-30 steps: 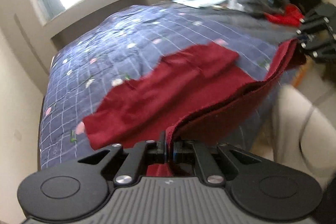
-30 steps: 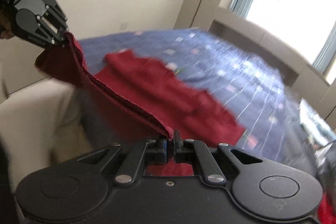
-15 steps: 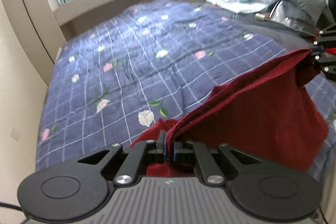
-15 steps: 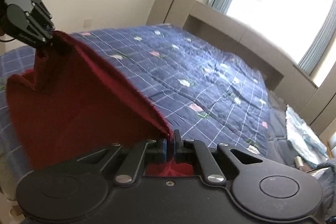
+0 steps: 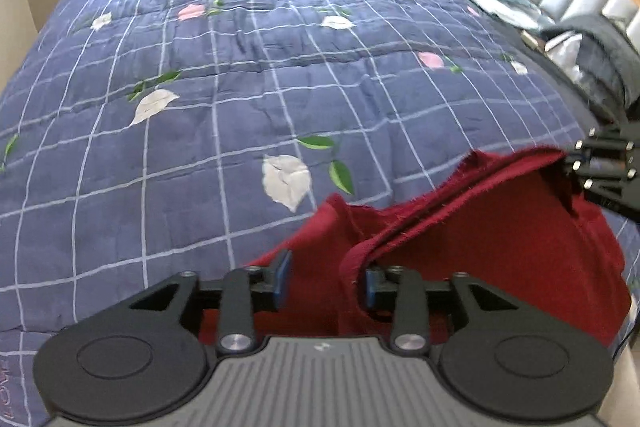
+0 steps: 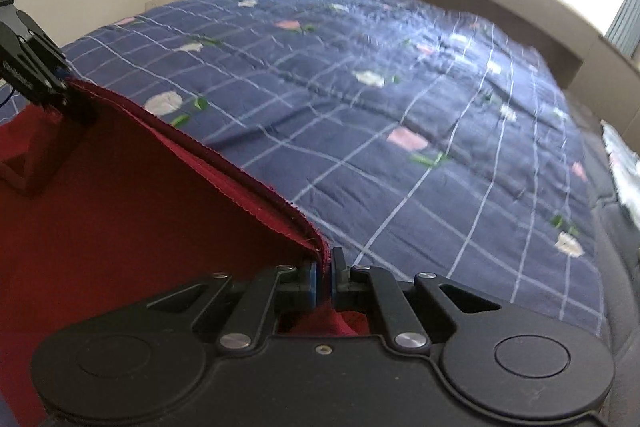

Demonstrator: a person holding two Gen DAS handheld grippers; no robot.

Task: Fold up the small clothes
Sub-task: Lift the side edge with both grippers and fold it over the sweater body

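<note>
Left wrist: left gripper (image 5: 324, 281) jaws opening, red garment (image 5: 500, 239) edge slipping loose at 3 o'clock | right gripper (image 6: 323, 277) clamped on hem | risk: lopsided release skews fold on bed (image 5: 240, 67)

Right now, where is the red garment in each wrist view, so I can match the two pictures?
Left wrist view: the red garment fills the lower right, its edge lying loose between the opening jaws of the left gripper and running up to the right gripper.
Right wrist view: it fills the lower left, its edge clamped in the right gripper and rising to the left gripper at upper left.
Shared landmark: the blue checked floral bedspread.
</note>
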